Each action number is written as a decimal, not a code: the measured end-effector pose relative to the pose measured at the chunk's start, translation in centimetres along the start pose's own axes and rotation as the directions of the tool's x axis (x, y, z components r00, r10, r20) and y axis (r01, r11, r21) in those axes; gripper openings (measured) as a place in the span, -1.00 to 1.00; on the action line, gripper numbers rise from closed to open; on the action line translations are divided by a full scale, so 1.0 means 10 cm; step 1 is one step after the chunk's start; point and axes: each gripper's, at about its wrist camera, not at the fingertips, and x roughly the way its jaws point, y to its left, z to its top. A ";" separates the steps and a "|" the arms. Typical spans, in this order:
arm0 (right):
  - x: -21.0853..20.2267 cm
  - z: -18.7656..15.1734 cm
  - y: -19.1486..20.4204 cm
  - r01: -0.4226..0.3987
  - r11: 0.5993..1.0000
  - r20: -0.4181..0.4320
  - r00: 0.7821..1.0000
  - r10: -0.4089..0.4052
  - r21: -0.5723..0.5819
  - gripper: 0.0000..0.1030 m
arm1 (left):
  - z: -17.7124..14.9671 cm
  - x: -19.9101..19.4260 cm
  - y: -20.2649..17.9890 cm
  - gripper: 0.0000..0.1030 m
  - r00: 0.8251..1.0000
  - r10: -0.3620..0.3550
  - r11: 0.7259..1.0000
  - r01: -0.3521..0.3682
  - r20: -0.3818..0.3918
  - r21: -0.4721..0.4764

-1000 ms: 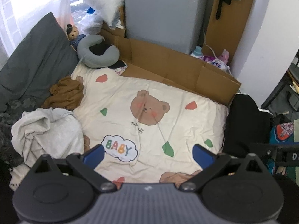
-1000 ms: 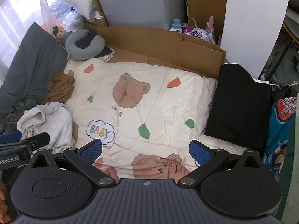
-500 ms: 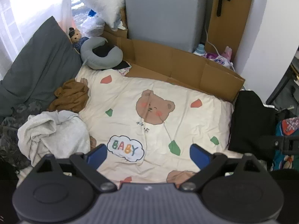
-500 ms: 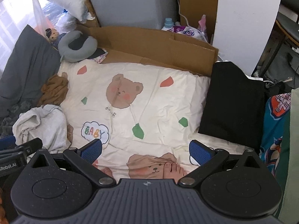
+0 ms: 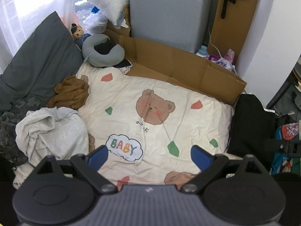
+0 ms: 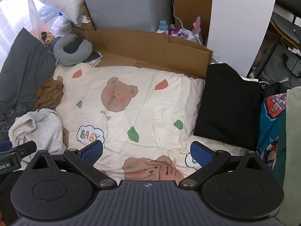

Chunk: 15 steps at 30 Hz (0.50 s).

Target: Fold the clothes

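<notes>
Above the cream bear-print quilt we hold both the left gripper and right gripper wide open and empty, with the crumpled grey garment and the flat folded black garment lying at opposite edges, presumably sorted apart.

There's a cream bear-print blanket spread out flat, with flattened brown cardboard propped along its far edge and a tall grey appliance standing behind that. Over at the far left corner sits a grey neck pillow right next to a little teddy bear, plus a big dark grey pillow leaning by the window. Someone's bare foot is resting on the near edge of the blanket.
</notes>
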 end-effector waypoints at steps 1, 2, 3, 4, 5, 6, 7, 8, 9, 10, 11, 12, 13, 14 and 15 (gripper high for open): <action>0.00 0.00 0.00 0.002 1.000 0.001 1.000 -0.002 -0.001 0.98 | 0.00 0.00 0.00 0.86 1.000 0.000 1.000 0.000 0.001 0.000; 0.00 0.00 0.00 0.005 1.000 0.002 1.000 -0.005 -0.003 0.98 | -0.01 -0.01 0.00 0.86 1.000 -0.001 1.000 0.001 0.002 -0.003; 0.00 0.00 0.00 0.010 1.000 0.004 1.000 -0.010 -0.006 0.98 | -0.01 0.00 0.01 0.86 1.000 -0.006 1.000 0.006 0.002 -0.007; -0.01 0.00 0.00 0.015 1.000 0.005 1.000 -0.015 -0.009 0.98 | 0.00 0.00 0.03 0.86 1.000 -0.011 1.000 0.011 0.002 -0.011; -0.01 0.00 0.01 0.021 1.000 0.007 1.000 -0.021 -0.013 0.98 | 0.00 0.00 0.04 0.86 1.000 -0.012 1.000 0.012 0.001 -0.014; -0.01 0.00 0.01 0.027 1.000 0.009 1.000 -0.026 -0.017 0.98 | 0.00 0.00 0.04 0.86 1.000 -0.014 1.000 0.014 0.001 -0.017; -0.01 0.00 0.02 0.029 0.999 0.011 1.000 -0.029 -0.020 0.98 | 0.00 0.00 0.05 0.86 1.000 -0.015 1.000 0.015 0.001 -0.020; -0.01 0.00 0.02 0.031 0.999 0.012 0.999 -0.031 -0.022 0.98 | 0.00 0.00 0.06 0.86 1.000 -0.016 1.000 0.016 0.001 -0.023; -0.02 0.00 0.02 0.033 0.999 0.013 0.999 -0.033 -0.024 0.98 | 0.00 0.00 0.07 0.86 1.000 -0.018 0.999 0.018 0.000 -0.027; -0.02 0.00 0.02 0.036 0.999 0.015 0.999 -0.035 -0.027 0.98 | 0.00 0.00 0.08 0.86 1.000 -0.019 0.999 0.019 0.000 -0.030; -0.02 0.00 0.03 0.038 0.999 0.016 0.999 -0.038 -0.029 0.98 | 0.00 0.00 0.08 0.86 1.000 -0.017 0.999 0.017 0.000 -0.032; -0.02 0.00 0.03 0.040 0.999 0.018 0.999 -0.040 -0.031 0.98 | -0.01 0.00 0.08 0.86 1.000 -0.016 0.999 0.016 0.000 -0.033; -0.03 0.00 0.03 0.043 0.999 0.019 0.999 -0.042 -0.034 0.98 | -0.01 0.00 0.08 0.86 1.000 -0.015 0.999 0.015 0.000 -0.033; -0.03 0.00 0.04 0.045 0.998 0.020 0.999 -0.044 -0.036 0.98 | -0.01 0.00 0.08 0.86 1.000 -0.014 0.999 0.014 0.000 -0.031; -0.03 0.00 0.04 0.047 0.998 0.022 0.999 -0.046 -0.038 0.98 | -0.01 0.00 0.08 0.86 1.000 -0.013 0.999 0.014 0.001 -0.030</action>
